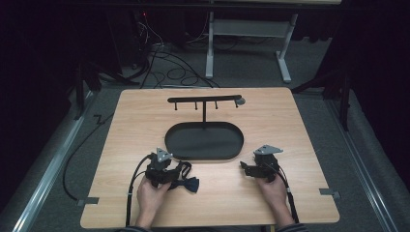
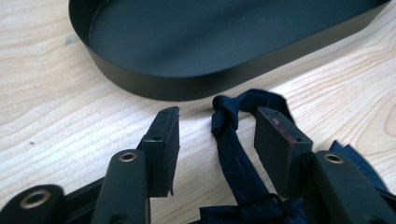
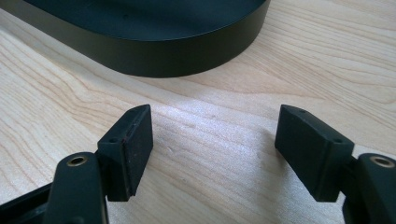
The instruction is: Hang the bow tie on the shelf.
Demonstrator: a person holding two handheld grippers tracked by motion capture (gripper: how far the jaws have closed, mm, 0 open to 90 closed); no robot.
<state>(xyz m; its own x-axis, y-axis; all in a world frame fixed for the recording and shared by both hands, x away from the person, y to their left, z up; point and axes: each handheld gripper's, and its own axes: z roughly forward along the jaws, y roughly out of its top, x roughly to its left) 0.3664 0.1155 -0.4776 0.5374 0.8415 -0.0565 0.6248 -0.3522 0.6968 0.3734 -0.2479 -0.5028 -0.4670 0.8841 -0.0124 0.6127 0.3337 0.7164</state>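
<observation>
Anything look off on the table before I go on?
Mostly tidy. The dark blue bow tie lies crumpled on the wood beside the black tray, its strap running between the open jaws of the left gripper. The right gripper is open over bare table.

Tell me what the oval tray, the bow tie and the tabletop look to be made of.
Oval tray: probably thin metal, matte black; crisp upright rim, faint sheen.
Bow tie: dark navy woven fabric; soft folds, knotted strap.
Tabletop: pale wood or wood-look laminate; visible grain, smooth finish.

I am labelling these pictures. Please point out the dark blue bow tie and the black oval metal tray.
dark blue bow tie (image 2: 232, 151), left gripper view, its strap
black oval metal tray (image 1: 203, 155), high view, its near rim
</observation>
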